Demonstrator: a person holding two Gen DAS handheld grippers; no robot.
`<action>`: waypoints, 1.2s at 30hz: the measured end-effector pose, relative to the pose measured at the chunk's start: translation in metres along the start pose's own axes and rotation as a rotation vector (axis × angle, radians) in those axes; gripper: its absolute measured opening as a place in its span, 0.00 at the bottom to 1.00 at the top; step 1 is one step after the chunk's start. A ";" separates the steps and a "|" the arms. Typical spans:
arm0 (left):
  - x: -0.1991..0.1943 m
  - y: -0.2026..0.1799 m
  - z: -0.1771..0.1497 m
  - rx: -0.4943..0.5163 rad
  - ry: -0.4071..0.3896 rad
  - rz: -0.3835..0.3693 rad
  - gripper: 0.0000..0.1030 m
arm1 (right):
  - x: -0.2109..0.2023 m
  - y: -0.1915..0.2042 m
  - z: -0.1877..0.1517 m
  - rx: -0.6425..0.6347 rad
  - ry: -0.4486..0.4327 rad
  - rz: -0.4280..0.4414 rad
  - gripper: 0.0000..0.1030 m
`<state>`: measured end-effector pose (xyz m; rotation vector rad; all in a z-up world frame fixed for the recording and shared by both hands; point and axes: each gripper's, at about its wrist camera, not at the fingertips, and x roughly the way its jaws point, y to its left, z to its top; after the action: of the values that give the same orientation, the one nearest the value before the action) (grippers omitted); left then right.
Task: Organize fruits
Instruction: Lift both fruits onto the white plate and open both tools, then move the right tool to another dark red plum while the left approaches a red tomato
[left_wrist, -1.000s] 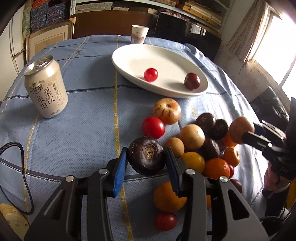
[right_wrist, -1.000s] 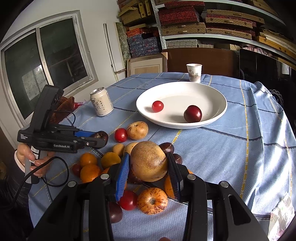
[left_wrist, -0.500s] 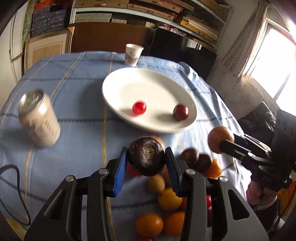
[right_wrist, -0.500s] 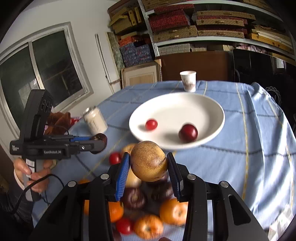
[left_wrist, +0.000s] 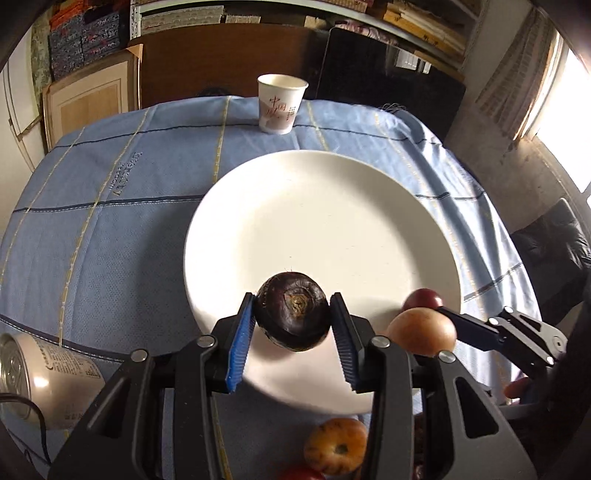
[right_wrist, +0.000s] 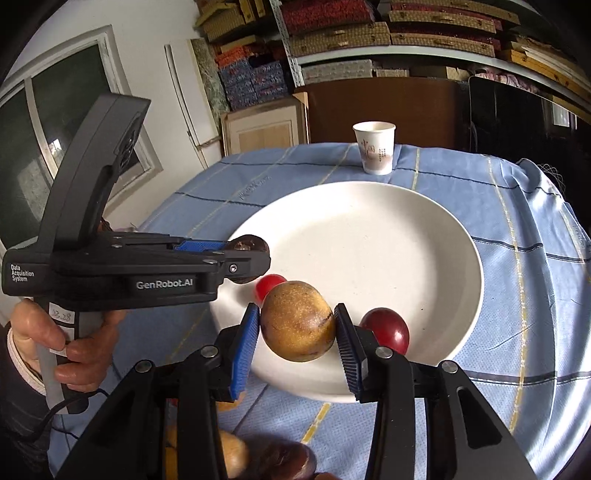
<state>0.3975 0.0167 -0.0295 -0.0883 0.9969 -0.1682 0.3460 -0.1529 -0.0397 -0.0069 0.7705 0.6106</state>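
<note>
My left gripper (left_wrist: 293, 325) is shut on a dark purple round fruit (left_wrist: 293, 312) and holds it above the near part of the white plate (left_wrist: 332, 221). My right gripper (right_wrist: 297, 332) is shut on a brown-yellow round fruit (right_wrist: 297, 325) above the plate's (right_wrist: 369, 236) near rim. The right gripper also shows in the left wrist view (left_wrist: 424, 331), and the left one in the right wrist view (right_wrist: 243, 258). A dark red plum (right_wrist: 386, 328) and a small red tomato (right_wrist: 269, 286) lie on the plate.
A paper cup (left_wrist: 281, 103) stands beyond the plate. A drink can (left_wrist: 44, 384) stands at the near left. An orange striped fruit (left_wrist: 336, 445) and other fruits (right_wrist: 236, 454) lie on the blue cloth (left_wrist: 110, 229) before the plate.
Both grippers have lifted their fruits from the pile and carried them forward over the plate. The fruit pile has dropped below the views.
</note>
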 end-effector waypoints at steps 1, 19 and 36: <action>0.001 0.002 0.000 -0.015 -0.004 0.003 0.59 | -0.003 -0.001 0.000 0.001 -0.008 -0.002 0.52; -0.112 0.033 -0.151 -0.067 -0.287 0.092 0.95 | -0.104 0.040 -0.105 -0.132 -0.084 0.119 0.68; -0.124 0.028 -0.197 -0.011 -0.253 0.038 0.95 | -0.126 0.073 -0.157 -0.262 0.057 0.248 0.57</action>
<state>0.1686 0.0670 -0.0377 -0.0979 0.7467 -0.1134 0.1361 -0.1919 -0.0563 -0.1719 0.7469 0.9480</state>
